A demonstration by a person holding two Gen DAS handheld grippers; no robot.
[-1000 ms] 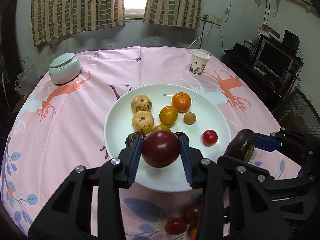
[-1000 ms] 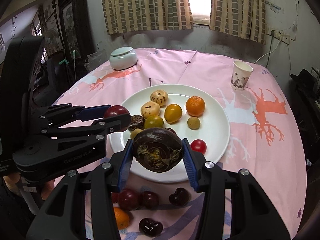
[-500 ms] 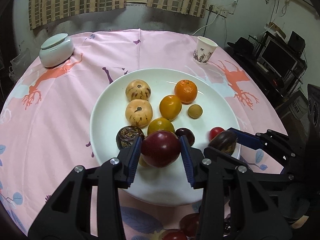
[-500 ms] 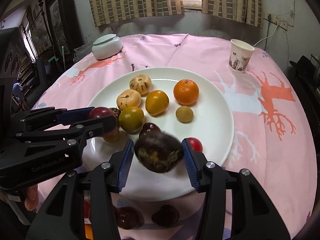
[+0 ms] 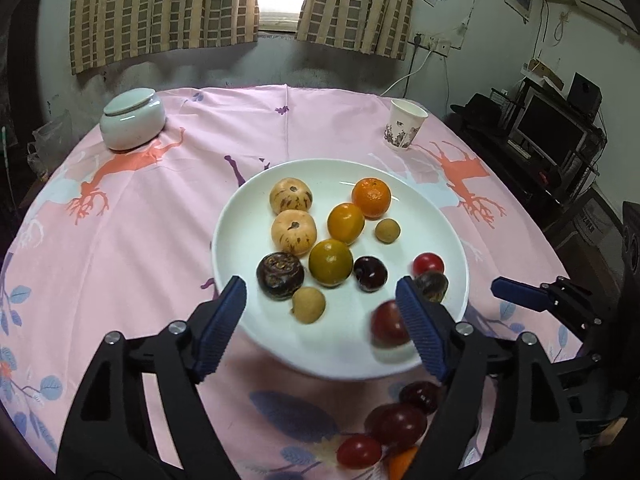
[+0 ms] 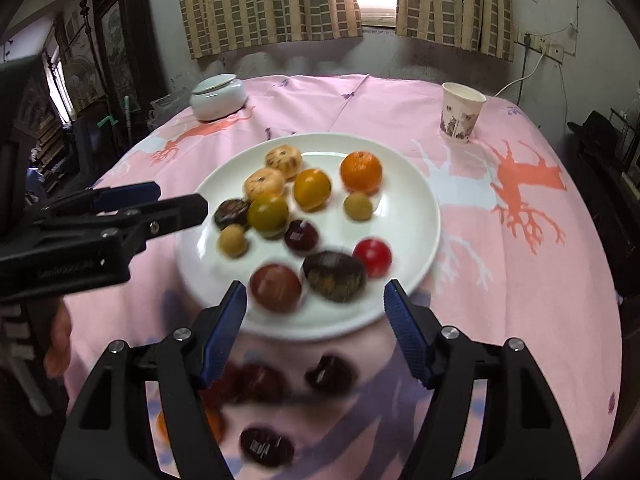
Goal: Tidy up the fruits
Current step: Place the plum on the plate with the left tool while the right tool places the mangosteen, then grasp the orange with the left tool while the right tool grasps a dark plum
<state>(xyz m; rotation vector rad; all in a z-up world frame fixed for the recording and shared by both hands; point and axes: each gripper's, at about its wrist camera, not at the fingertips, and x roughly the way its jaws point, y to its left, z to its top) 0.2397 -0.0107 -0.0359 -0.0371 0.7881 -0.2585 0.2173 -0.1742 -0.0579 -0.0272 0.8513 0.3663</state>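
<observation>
Over the white plate, we hold both claws spread wide and empty: the left claw and the right claw each grip nothing. A red plum and a dark passion fruit lie blurred on the plate's near side, beside the cherry tomato. More fruits wait on the pink-clothed counter. Our judgement: lift clear without nudging the round pieces, then drop squarely over one loose fruit.
</observation>
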